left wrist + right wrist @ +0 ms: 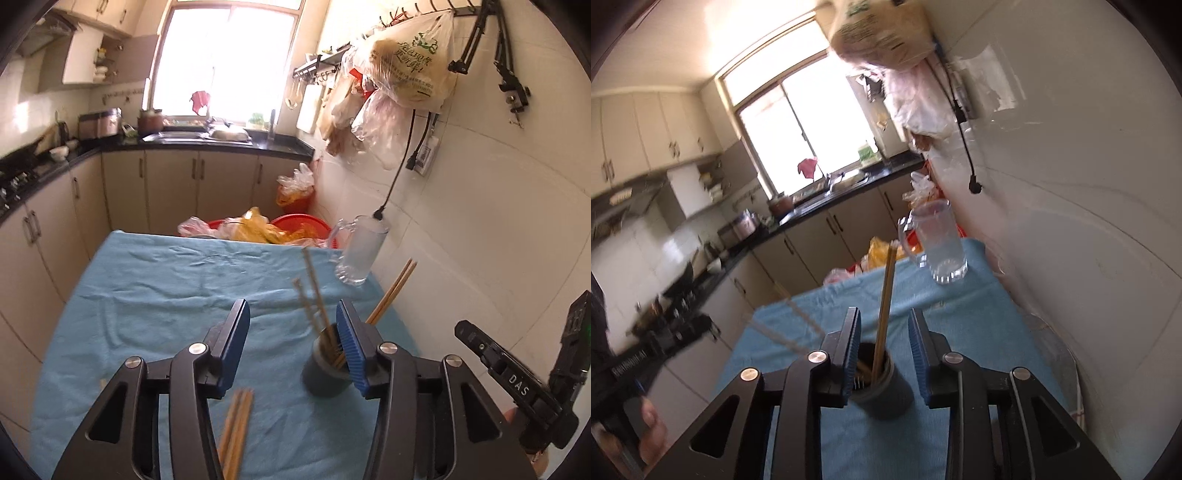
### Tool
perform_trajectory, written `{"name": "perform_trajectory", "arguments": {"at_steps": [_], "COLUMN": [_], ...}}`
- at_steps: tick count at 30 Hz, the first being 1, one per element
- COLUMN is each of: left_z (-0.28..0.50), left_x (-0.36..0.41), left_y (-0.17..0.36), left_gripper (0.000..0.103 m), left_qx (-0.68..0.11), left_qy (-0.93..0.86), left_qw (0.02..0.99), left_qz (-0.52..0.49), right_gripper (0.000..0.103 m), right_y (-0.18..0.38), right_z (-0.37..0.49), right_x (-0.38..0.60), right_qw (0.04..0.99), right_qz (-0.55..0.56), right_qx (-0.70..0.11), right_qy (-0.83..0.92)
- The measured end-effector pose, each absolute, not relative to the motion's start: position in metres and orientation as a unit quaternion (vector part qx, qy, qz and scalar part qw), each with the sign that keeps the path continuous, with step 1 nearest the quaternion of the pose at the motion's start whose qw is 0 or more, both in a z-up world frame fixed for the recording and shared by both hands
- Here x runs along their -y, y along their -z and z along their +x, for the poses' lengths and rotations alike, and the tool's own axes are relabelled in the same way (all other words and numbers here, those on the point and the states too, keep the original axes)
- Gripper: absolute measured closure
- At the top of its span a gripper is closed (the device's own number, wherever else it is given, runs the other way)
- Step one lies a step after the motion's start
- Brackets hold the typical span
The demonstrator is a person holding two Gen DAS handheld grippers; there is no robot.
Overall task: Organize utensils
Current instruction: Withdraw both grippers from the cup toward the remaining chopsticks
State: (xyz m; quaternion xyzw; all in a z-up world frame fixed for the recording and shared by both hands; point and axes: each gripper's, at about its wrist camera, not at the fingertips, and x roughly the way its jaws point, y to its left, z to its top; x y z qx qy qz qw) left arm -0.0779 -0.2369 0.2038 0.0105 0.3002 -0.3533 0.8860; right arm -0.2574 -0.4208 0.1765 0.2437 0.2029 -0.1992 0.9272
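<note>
A dark grey holder cup [325,373] stands on the blue cloth [166,295] with several wooden chopsticks [314,295] sticking up out of it. My left gripper [293,343] is open and empty; the cup sits beside its right finger. More chopsticks [236,432] lie on the cloth below the left finger. In the right wrist view the same cup [886,391] sits between the pads of my open right gripper [884,350], with chopsticks [884,306] rising upright from it. The right gripper's body also shows in the left wrist view [517,380].
A clear glass mug [360,253] stands at the far right of the cloth, by the tiled wall [480,221]; it also shows in the right wrist view [936,240]. Red basins with plastic bags [280,229] sit behind the table. Bags hang on the wall rack [402,62].
</note>
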Motion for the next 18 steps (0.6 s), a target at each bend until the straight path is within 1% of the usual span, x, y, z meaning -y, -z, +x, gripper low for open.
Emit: {"name": "perform_trajectory", "arguments": {"at_steps": [2,6,8,13,18], "left_z": [-0.089,-0.102,-0.108,-0.112,-0.112], "left_x": [0.22,0.192,0.176,0.14,0.107], "left_y": [-0.194,-0.171,-0.158,-0.128,-0.105], "left_gripper": [0.052,0.052,0.052,0.052,0.052], "left_qx": [-0.297,-0.312,-0.318,-0.343,-0.359], "left_qy": [0.342,0.325,0.316,0.292,0.263], "left_qw": [0.891,0.892,0.893,0.892,0.895], "left_qz": [0.017,0.031,0.04,0.037,0.038], "right_gripper": [0.072,0.06,0.056,0.056,0.056], "right_y": [-0.17,-0.158,-0.153,-0.136,-0.123], "right_z": [-0.26,-0.265,-0.264,-0.261,-0.254], "right_x": [0.404,0.371,0.36,0.331,0.312], "right_qw": [0.928,0.93,0.931,0.93,0.927], "right_qz": [0.227,0.199,0.183,0.155,0.15], "right_qx": [-0.214,-0.227,-0.237,-0.26,-0.283], "right_qy": [0.202,0.209,0.21,0.208,0.197]}}
